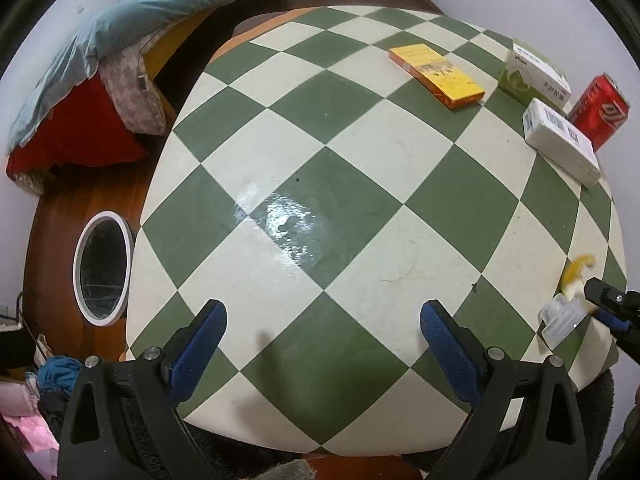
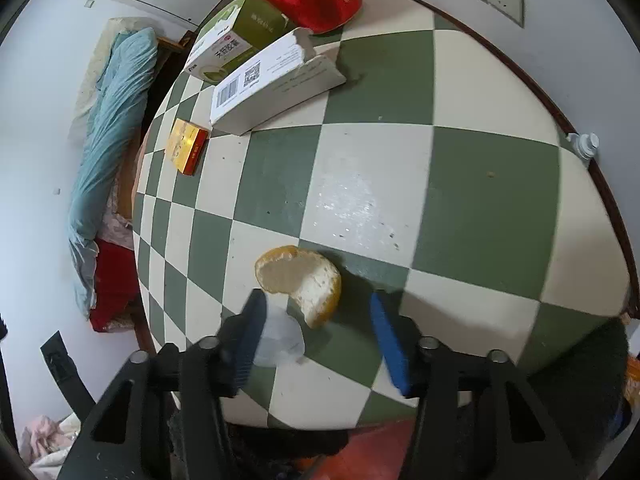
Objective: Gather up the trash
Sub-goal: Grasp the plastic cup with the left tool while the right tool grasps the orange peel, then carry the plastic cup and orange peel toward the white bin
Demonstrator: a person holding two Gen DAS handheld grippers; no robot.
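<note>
A piece of orange peel (image 2: 300, 280) lies on the green-and-cream checkered table (image 2: 460, 184), with a clear plastic piece (image 2: 280, 340) beside it. My right gripper (image 2: 316, 312) is open, its jaws on either side of the peel and plastic, low over the table. In the left wrist view the peel (image 1: 576, 272) and plastic (image 1: 560, 320) sit at the right edge with the right gripper's tips (image 1: 608, 304). My left gripper (image 1: 322, 320) is open and empty over the table's near side.
A red can (image 1: 600, 110), a white box (image 1: 560, 140), a green-white box (image 1: 532, 74) and a yellow box (image 1: 436, 74) stand at the table's far side. A white-rimmed bin (image 1: 104, 268) stands on the floor to the left. A bed with blue bedding (image 1: 120, 32) lies beyond.
</note>
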